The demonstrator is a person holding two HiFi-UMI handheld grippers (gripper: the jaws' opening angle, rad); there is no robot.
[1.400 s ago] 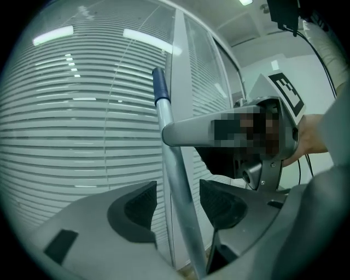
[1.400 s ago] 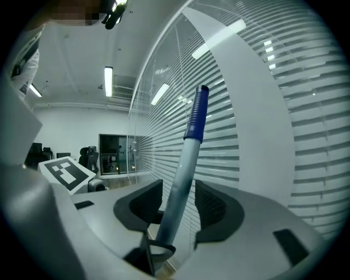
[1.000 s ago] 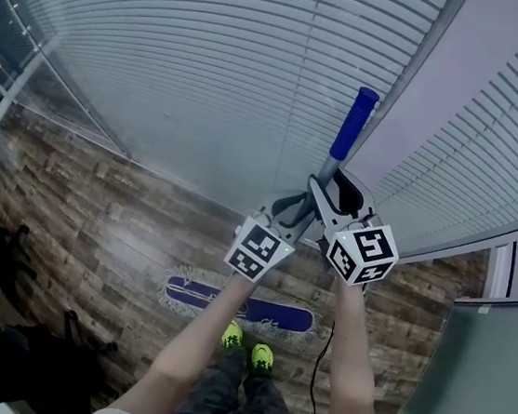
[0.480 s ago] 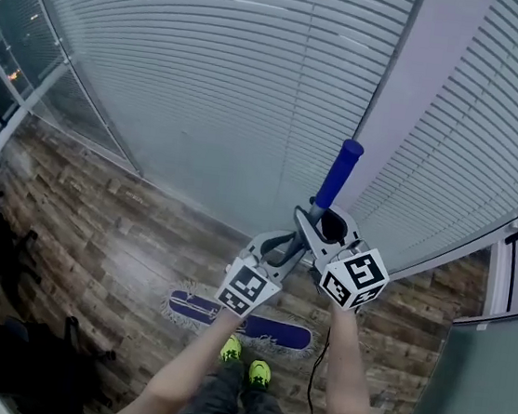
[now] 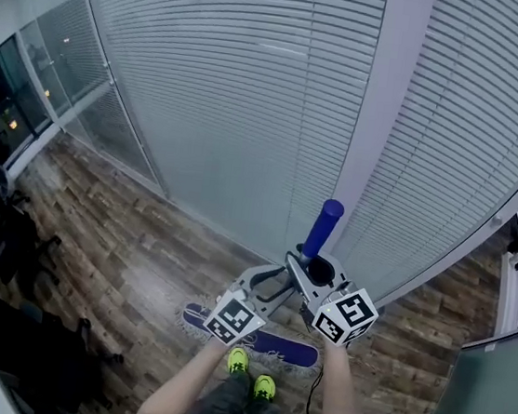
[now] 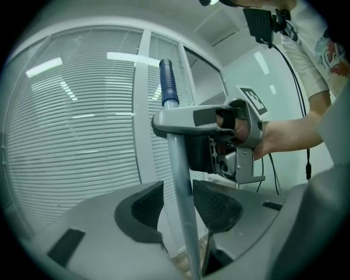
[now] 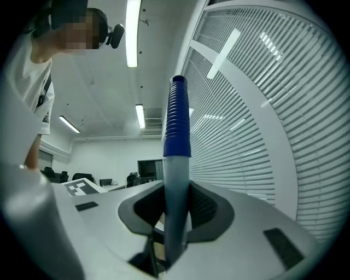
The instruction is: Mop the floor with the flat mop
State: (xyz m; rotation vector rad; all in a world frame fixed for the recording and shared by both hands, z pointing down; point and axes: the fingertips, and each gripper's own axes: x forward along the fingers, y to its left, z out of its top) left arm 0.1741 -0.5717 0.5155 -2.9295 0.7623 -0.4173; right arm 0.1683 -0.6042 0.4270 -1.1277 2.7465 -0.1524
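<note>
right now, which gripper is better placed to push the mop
Right: the right gripper, jaws just closing, clamps the mop pole under its blue grip; the left gripper, jaws just opening, holds it loosely.

**Blue mop, brown planks, grey slats**

Your mop's grip (image 5: 329, 221) is ribbed royal blue above a plain grey shaft (image 6: 180, 208). The mop head (image 5: 290, 351) is deep purple-blue with a pale fringe. You stand in neon yellow-green shoes (image 5: 238, 360) on a floor (image 5: 103, 257) of mottled brown planks. The blinds (image 5: 234, 105) are pale grey horizontal stripes.
</note>
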